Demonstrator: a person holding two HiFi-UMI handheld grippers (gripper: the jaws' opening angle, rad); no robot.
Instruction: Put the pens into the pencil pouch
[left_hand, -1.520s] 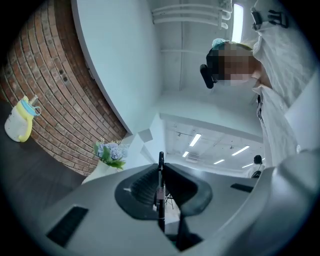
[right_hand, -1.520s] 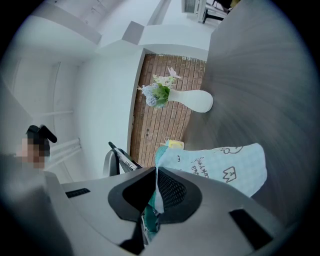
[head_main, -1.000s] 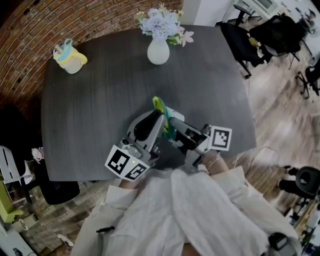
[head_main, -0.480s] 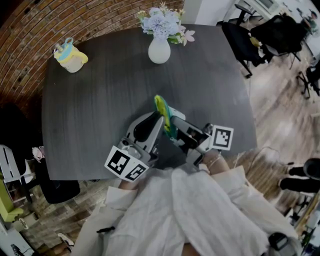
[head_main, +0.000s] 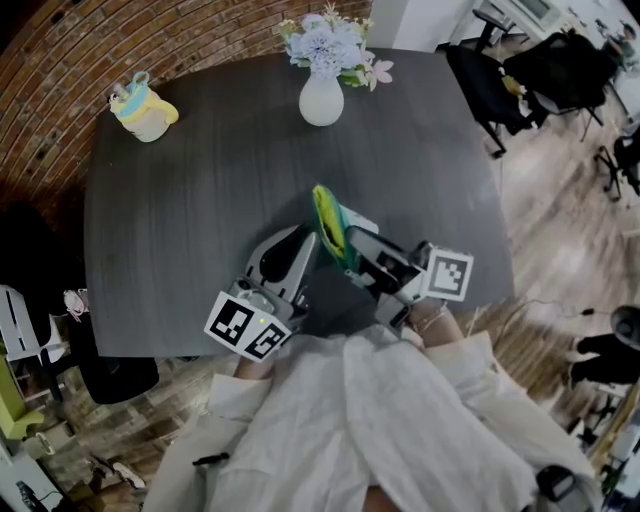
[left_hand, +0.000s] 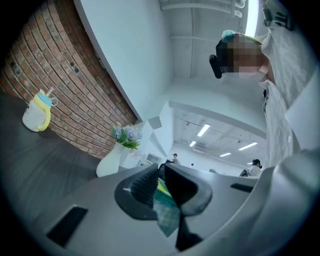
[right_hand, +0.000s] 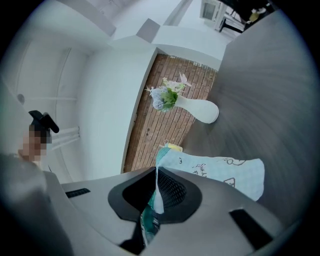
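Observation:
The pencil pouch (head_main: 325, 213), green and yellow with a pale blue printed side, stands on edge above the dark table (head_main: 200, 210) near its front. Both grippers hold it. My left gripper (head_main: 314, 243) is shut on the pouch's green fabric (left_hand: 161, 194). My right gripper (head_main: 346, 243) is shut on the pouch's rim, and the blue printed side (right_hand: 225, 172) spreads out to the right of its jaws. A yellow and white cup (head_main: 143, 108) with a few sticks in it, probably pens, stands at the table's far left corner. It also shows in the left gripper view as the cup (left_hand: 37, 112).
A white vase of flowers (head_main: 321, 98) stands at the table's far edge, also seen as the vase (left_hand: 111, 160) and the vase (right_hand: 202, 111). A brick wall (head_main: 60, 80) lies behind the table. Black chairs (head_main: 560, 70) stand to the right.
My left gripper has sunk a little toward the table with the pouch still in it. The pouch has tilted slightly to the right. The right gripper has stayed in place.

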